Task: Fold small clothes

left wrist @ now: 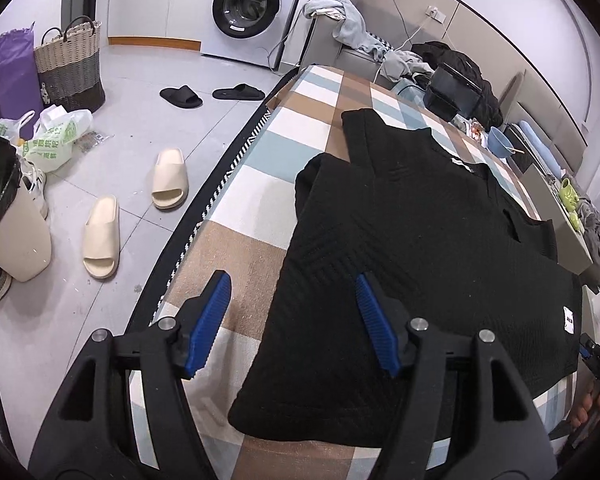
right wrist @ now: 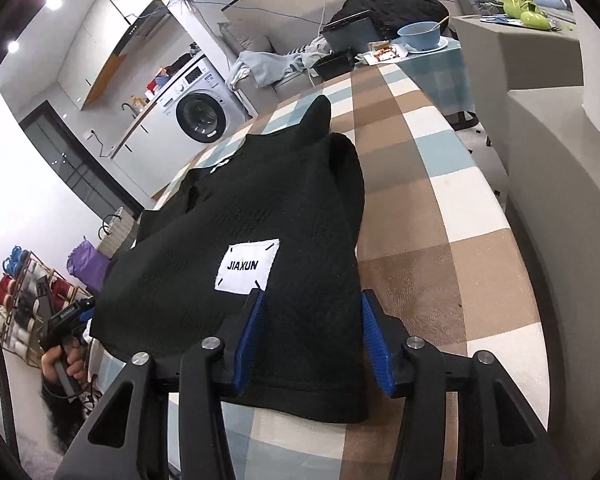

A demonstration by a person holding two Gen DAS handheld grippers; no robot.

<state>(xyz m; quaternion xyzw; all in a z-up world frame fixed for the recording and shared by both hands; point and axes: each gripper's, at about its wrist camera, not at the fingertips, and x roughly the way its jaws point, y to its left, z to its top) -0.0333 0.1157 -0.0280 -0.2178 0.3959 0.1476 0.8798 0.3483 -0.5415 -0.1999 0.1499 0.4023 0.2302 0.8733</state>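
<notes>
Your left gripper [left wrist: 294,320] and right gripper [right wrist: 312,336] are both hanging spread apart over the black shirt [left wrist: 420,248] at the frame's bottom

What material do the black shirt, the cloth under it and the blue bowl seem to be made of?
Black shirt: likely a knit fabric, matte, with a woven-in ribbed or waffle texture and a sewn white label.
Checked cloth: looks like a soft, slightly fuzzy fabric, matte, in brown, blue and white squares.
Blue bowl: probably plastic, smooth with a slight sheen; it could be ceramic.
</notes>
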